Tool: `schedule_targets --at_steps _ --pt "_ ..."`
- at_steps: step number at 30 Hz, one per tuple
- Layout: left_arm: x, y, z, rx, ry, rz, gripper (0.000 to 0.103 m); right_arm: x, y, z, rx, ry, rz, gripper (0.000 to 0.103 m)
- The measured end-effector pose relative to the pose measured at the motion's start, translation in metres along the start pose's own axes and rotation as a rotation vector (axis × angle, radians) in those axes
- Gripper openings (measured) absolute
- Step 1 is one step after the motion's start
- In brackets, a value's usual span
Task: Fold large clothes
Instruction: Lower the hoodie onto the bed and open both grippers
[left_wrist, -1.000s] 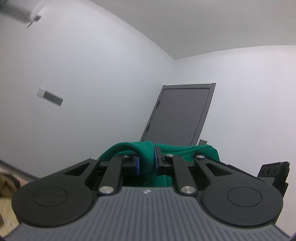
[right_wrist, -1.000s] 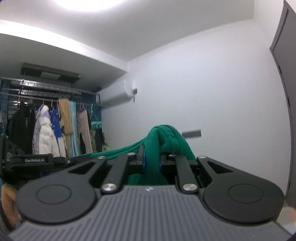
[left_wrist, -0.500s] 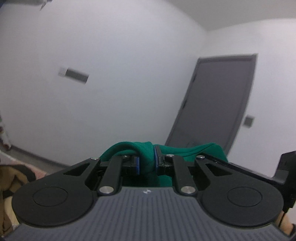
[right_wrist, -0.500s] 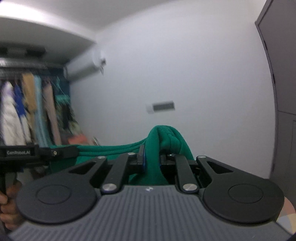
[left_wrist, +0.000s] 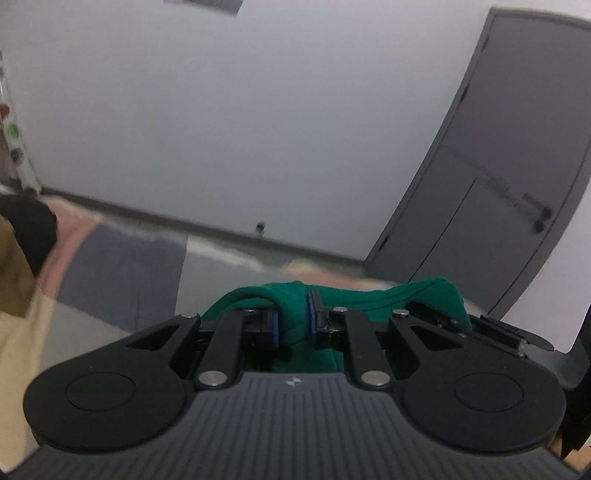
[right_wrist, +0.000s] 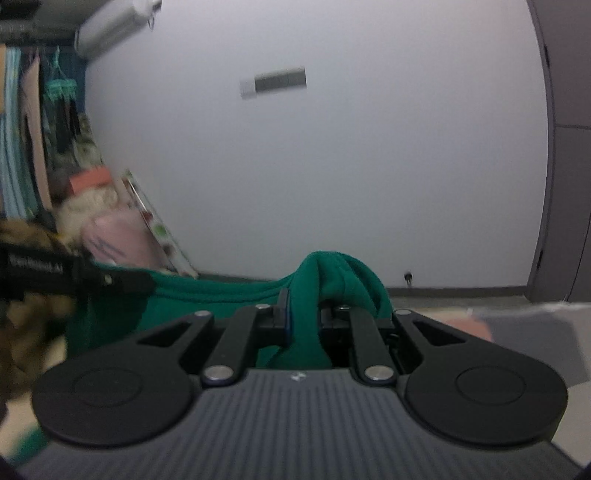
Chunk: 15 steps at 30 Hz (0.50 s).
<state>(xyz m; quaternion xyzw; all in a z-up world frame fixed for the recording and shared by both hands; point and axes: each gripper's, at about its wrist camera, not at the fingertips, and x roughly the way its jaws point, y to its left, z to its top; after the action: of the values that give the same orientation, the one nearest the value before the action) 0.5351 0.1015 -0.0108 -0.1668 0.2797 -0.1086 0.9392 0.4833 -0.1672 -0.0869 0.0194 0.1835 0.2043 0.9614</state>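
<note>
— Two grips, and we see both pinching the same green garment (left_wrist: 369, 295): the left gripper (left_wrist: 291, 321) has its blue pads squeezed on a bunched fold, with more of the cloth running off to the right over the linkage.

— We agree. The right gripper (right_wrist: 304, 314) is likewise clamped on a thick roll of the green garment, which humps up above the fingers and stretches left toward the other tool's black body.

— For room, we have a bare grey wall (left_wrist: 258, 110) ahead, a grey door (left_wrist: 517, 166) to the right, and a patchwork surface (left_wrist: 122, 273) below.

— Hanging clothes (right_wrist: 22, 129) and a blurred heap crowd the left edge of the right view. We cannot see how far the garment hangs beneath either gripper; both bodies hide it.
</note>
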Motion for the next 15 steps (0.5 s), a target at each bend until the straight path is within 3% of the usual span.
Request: schedule_targets --at_steps 6,15 --pt "0.088 0.041 -0.028 0.008 0.103 0.027 0.017 0.059 -0.019 -0.058 0.074 0.113 -0.008 0.014" --pt "0.134 0.05 -0.048 0.034 0.193 0.1 0.018 0.093 -0.026 -0.086 0.087 0.22 -0.006 0.014"
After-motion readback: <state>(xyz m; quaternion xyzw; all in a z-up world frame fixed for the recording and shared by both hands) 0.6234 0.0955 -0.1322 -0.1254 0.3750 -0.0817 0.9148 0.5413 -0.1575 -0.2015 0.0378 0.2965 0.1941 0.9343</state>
